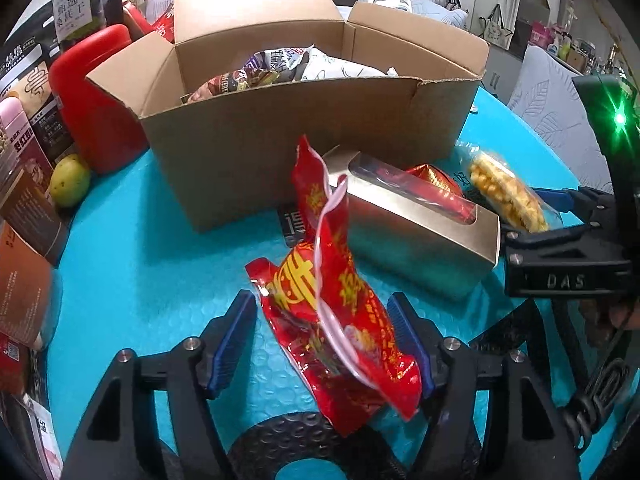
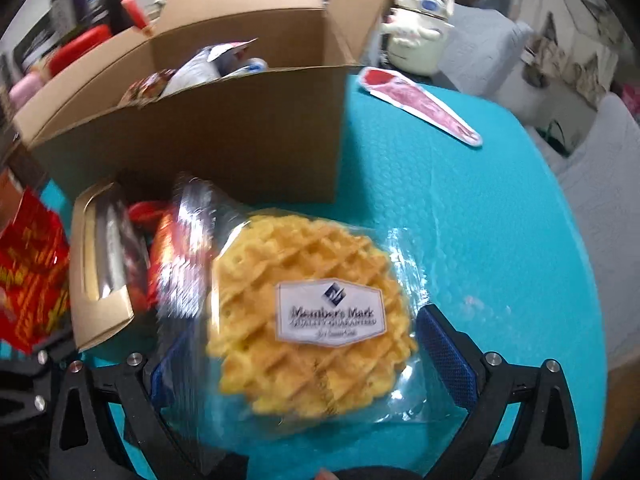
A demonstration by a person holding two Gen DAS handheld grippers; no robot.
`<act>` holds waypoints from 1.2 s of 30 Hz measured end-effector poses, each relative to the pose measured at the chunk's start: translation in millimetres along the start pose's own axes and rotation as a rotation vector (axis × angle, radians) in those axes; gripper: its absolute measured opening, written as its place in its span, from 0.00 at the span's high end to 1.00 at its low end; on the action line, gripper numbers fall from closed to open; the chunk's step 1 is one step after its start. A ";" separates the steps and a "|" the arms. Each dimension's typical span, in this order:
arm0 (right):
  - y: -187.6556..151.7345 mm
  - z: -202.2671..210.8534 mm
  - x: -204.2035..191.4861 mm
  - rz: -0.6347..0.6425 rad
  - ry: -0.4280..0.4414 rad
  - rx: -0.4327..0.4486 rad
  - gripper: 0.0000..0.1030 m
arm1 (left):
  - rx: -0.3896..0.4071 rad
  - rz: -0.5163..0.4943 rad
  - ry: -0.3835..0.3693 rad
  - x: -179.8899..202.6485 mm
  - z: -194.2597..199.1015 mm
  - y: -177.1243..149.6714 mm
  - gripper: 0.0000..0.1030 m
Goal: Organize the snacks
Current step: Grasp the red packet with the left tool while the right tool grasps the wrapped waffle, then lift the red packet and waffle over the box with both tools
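An open cardboard box point(image 1: 304, 160) with several snack packs inside stands on the teal table; it also shows in the right wrist view point(image 2: 224, 136). My left gripper point(image 1: 320, 344) is closed on a red snack packet point(image 1: 332, 312) with gold lettering, lifted in front of the box. My right gripper point(image 2: 312, 356) grips a clear-wrapped waffle point(image 2: 304, 312); the gripper point(image 1: 532, 220) and waffle point(image 1: 508, 196) show at the right of the left wrist view. A gold window box point(image 1: 424, 236) lies between them, also seen in the right wrist view point(image 2: 100, 264).
Red containers point(image 1: 92, 100), snack boxes point(image 1: 28, 184) and a green fruit point(image 1: 68, 180) crowd the left. A red-and-white flat packet point(image 2: 420, 108) lies on the table point(image 2: 500, 220) at right. A cream kettle point(image 2: 420, 28) stands behind the box.
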State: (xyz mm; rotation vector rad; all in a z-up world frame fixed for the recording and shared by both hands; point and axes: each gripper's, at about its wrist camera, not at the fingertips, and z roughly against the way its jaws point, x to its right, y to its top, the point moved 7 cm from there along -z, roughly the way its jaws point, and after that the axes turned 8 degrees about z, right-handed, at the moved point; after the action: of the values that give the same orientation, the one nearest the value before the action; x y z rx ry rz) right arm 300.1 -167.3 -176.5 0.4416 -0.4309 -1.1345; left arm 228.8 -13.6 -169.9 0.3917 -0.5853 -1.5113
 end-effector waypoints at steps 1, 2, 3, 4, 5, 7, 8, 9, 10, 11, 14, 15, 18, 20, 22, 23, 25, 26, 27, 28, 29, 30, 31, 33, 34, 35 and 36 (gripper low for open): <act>-0.1 0.0 0.6 -0.001 0.001 0.004 0.00 | 0.000 0.000 0.001 -0.6 0.4 0.5 0.34; 0.3 -0.5 1.8 -0.002 0.003 0.005 0.00 | -0.001 0.002 0.001 0.0 -0.4 1.0 0.34; 0.4 0.5 1.2 -0.004 0.004 0.006 0.00 | 0.001 0.006 0.002 -0.4 0.1 1.3 0.39; -0.1 1.7 1.8 -0.007 0.001 0.008 0.02 | 0.007 0.007 0.005 -1.7 0.2 1.2 0.48; -0.3 3.1 2.3 -0.007 0.004 0.012 0.04 | 0.011 0.013 0.010 -2.7 0.9 1.2 0.51; -1.4 7.6 3.7 0.001 -0.011 0.021 0.17 | 0.014 0.030 0.006 -4.4 0.5 0.8 0.60; -2.9 10.8 4.8 0.005 -0.016 0.029 0.22 | 0.018 0.039 0.006 -5.9 1.4 0.8 0.62; -2.9 11.9 5.7 0.005 -0.010 0.035 0.33 | 0.018 0.046 0.007 -6.9 2.1 0.7 0.65; -3.6 13.7 7.0 0.006 -0.011 0.039 0.38 | 0.017 0.054 0.003 -7.6 3.2 0.3 0.65; -5.3 15.9 8.4 0.006 -0.016 0.046 0.41 | 0.016 0.058 0.001 -7.8 4.3 -0.1 0.65; -9.7 28.2 3.7 -0.011 -0.003 0.061 0.49 | 0.017 0.057 0.002 -6.8 8.6 -1.7 0.65; -12.5 31.6 2.6 -0.017 0.009 0.066 0.52 | 0.017 0.056 0.002 -6.3 9.7 -2.1 0.65; -19.0 40.0 -1.6 -0.023 0.026 0.074 0.53 | 0.009 0.066 -0.004 -6.3 13.7 -6.5 0.65; -25.8 47.3 -6.5 -0.029 0.040 0.078 0.53 | 0.005 0.073 -0.010 -6.5 15.9 -8.3 0.65; -31.6 52.2 -9.2 -0.038 0.055 0.080 0.53 | 0.005 0.081 -0.013 -6.4 20.9 -11.8 0.66; -35.2 56.2 -10.9 -0.044 0.061 0.083 0.53 | 0.006 0.084 -0.014 -6.9 23.4 -13.6 0.66; -40.1 61.8 -13.7 -0.056 0.072 0.088 0.54 | 0.006 0.088 -0.017 -6.8 28.9 -19.0 0.66; -44.2 65.5 -15.1 -0.061 0.080 0.090 0.54 | 0.008 0.089 -0.020 -6.4 31.6 -21.6 0.66; -47.3 68.0 -15.3 -0.064 0.085 0.091 0.54 | 0.010 0.091 -0.024 -6.0 34.5 -24.6 0.66; -51.7 71.7 -17.7 -0.069 0.093 0.092 0.54 | 0.011 0.093 -0.028 -5.6 36.3 -26.3 0.65; -55.8 75.1 -21.1 -0.069 0.103 0.092 0.54 | 0.011 0.098 -0.035 -5.2 39.2 -29.5 0.65; -59.7 78.4 -24.1 -0.068 0.110 0.094 0.54 | 0.010 0.101 -0.040 -4.8 41.8 -32.0 0.65; -63.4 81.8 -27.3 -0.068 0.117 0.096 0.54 | 0.012 0.103 -0.043 -5.2 44.4 -34.1 0.66; -68.9 87.8 -32.9 -0.067 0.129 0.101 0.54 | 0.026 0.103 -0.045 -4.7 53.6 -39.3 0.66; -71.8 91.3 -35.7 -0.065 0.134 0.105 0.54 | 0.032 0.102 -0.045 -4.6 56.7 -39.5 0.66; -75.1 95.7 -40.0 -0.063 0.143 0.110 0.54 | 0.040 0.101 -0.047 -4.3 60.4 -40.1 0.66; -76.6 97.1 -42.4 -0.061 0.150 0.113 0.54 | 0.051 0.100 -0.051 -3.3 66.3 -40.7 0.66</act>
State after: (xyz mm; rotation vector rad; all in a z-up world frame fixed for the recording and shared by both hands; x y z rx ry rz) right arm 174.1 -166.5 -141.3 0.6381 -0.3535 -1.1307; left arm 157.3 -4.2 -140.6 0.3587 -0.6753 -1.4156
